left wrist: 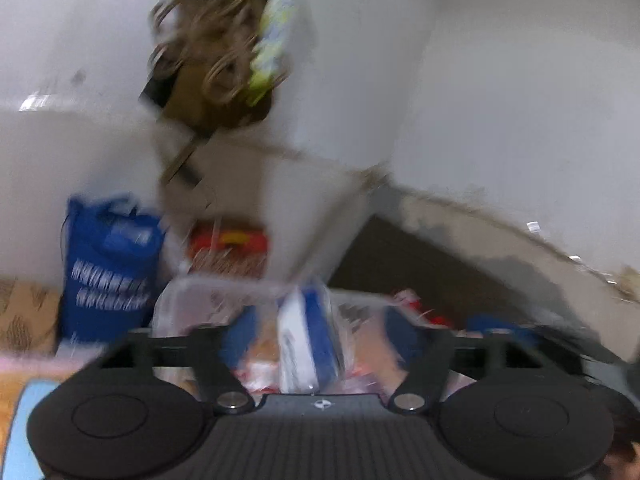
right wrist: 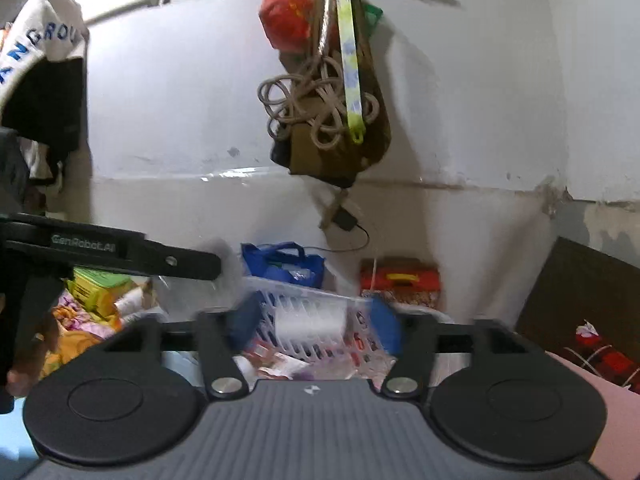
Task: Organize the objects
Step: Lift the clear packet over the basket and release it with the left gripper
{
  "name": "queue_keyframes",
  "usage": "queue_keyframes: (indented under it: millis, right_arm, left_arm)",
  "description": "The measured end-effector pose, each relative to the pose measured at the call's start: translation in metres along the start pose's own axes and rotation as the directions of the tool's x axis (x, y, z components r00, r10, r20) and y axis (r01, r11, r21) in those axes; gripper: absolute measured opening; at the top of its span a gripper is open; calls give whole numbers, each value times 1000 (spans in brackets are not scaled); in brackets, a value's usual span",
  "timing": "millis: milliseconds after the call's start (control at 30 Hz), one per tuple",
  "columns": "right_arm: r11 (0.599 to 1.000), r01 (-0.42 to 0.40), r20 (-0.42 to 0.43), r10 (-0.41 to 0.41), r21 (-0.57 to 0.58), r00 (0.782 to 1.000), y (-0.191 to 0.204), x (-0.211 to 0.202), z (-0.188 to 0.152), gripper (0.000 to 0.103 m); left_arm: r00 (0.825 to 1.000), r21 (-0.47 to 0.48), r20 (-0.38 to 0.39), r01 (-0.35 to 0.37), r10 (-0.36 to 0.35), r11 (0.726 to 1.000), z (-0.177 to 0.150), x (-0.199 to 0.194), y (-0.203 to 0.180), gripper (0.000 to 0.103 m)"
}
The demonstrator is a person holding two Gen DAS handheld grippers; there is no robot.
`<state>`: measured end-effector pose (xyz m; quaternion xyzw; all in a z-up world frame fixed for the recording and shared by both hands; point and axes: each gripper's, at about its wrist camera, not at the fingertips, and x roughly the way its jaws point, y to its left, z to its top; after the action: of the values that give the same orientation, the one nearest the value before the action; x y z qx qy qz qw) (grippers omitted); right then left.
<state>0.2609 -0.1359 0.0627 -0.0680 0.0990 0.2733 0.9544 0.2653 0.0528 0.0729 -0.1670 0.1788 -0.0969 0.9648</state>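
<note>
The left wrist view is blurred by motion. My left gripper (left wrist: pixel 316 336) has its blue pads wide apart around a blue and white plastic packet (left wrist: pixel 308 340) that sticks up between them; contact is unclear. A clear tub (left wrist: pixel 192 300) lies just behind. My right gripper (right wrist: pixel 316 320) is open above a white lattice basket (right wrist: pixel 320 308) with a white roll (right wrist: pixel 310 322) and small packets in it. The left gripper's black arm (right wrist: pixel 120 254) reaches in from the left, with a crumpled clear bag (right wrist: pixel 208 284) at its tip.
A blue tote bag (right wrist: pixel 286 264), also in the left wrist view (left wrist: pixel 108 272), and a red toolbox (right wrist: pixel 400 282) stand against the white wall. A brown bag with coiled rope (right wrist: pixel 332 112) hangs above. Yellow-green boxes (right wrist: pixel 98 292) lie left. A dark board (right wrist: pixel 580 292) leans right.
</note>
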Motion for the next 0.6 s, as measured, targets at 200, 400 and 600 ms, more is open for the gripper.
queue_keyframes:
  millis: [200, 400, 600]
  right_arm:
    - [999, 16, 15, -16, 45, 1000, 0, -45, -27, 103]
    - [976, -32, -167, 69, 213, 984, 0, -75, -96, 103]
    - [943, -48, -262, 140, 328, 955, -8, -70, -124, 96]
  left_arm:
    - [1000, 24, 28, 5, -6, 1000, -38, -45, -1, 80]
    - [994, 184, -23, -104, 110, 977, -114, -76, 4, 89]
    - [981, 120, -163, -84, 103, 989, -137, -47, 27, 88]
